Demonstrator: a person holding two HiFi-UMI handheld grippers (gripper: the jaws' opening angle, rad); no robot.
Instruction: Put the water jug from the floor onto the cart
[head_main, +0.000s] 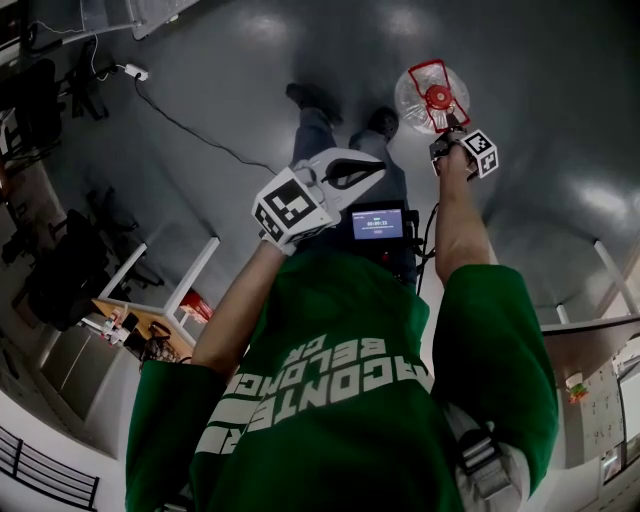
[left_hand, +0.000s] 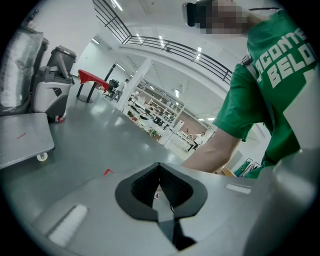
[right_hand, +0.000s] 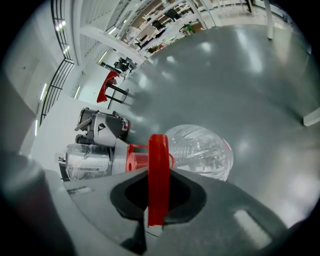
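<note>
The water jug (head_main: 415, 95) is clear plastic with a red cap (head_main: 438, 97) and a red carrying handle (head_main: 430, 72). In the head view it hangs over the grey floor at the upper right. My right gripper (head_main: 447, 125) is shut on that handle. In the right gripper view the red handle (right_hand: 158, 175) runs upright between the pads, with the jug's body (right_hand: 200, 150) beyond it. My left gripper (head_main: 375, 168) is held in front of the person's chest, shut and empty, its pads (left_hand: 167, 187) meeting at the tips. The flat grey cart (left_hand: 25, 140) stands on the floor at the left.
A grey floor-cleaning machine (left_hand: 55, 85) and a plastic-wrapped bundle (left_hand: 20, 65) stand behind the cart. A red table (left_hand: 92, 77) is farther back, with shelving beyond it. A cable (head_main: 190, 130) crosses the floor, and a white-framed table (head_main: 165, 280) stands at the left.
</note>
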